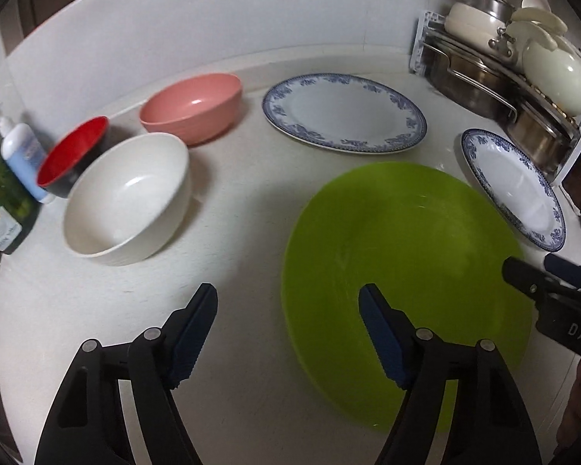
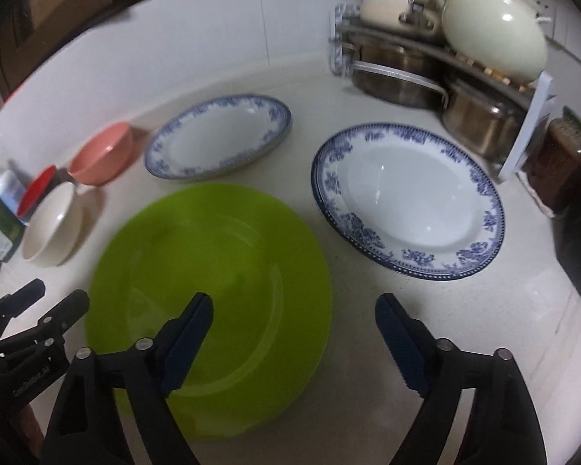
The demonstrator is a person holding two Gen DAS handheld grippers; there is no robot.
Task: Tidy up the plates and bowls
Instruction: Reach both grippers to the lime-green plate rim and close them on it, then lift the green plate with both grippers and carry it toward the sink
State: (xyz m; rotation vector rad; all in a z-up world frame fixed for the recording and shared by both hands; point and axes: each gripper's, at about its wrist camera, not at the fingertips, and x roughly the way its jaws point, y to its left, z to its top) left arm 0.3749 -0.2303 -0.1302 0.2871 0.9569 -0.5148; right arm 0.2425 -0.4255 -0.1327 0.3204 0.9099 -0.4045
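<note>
On the white table (image 1: 232, 201) the lime-green plate (image 1: 403, 255) lies flat right in front of me, motion-blurred, both my jaws wide and empty. My left gripper (image 1: 288, 304) straddles its left rim; my right gripper (image 2: 294, 310) straddles its right rim. Two blue-patterned plates flank it: one (image 2: 406, 201) fully seen only from my right wrist, another (image 1: 344, 112) behind. White bowl (image 1: 128, 197), pink bowl (image 1: 191, 106) and red bowl (image 1: 73, 151) cluster left. My right gripper's side reads "DAS", cut off; the bottle label (image 1: 0, 228) is unreadable
</note>
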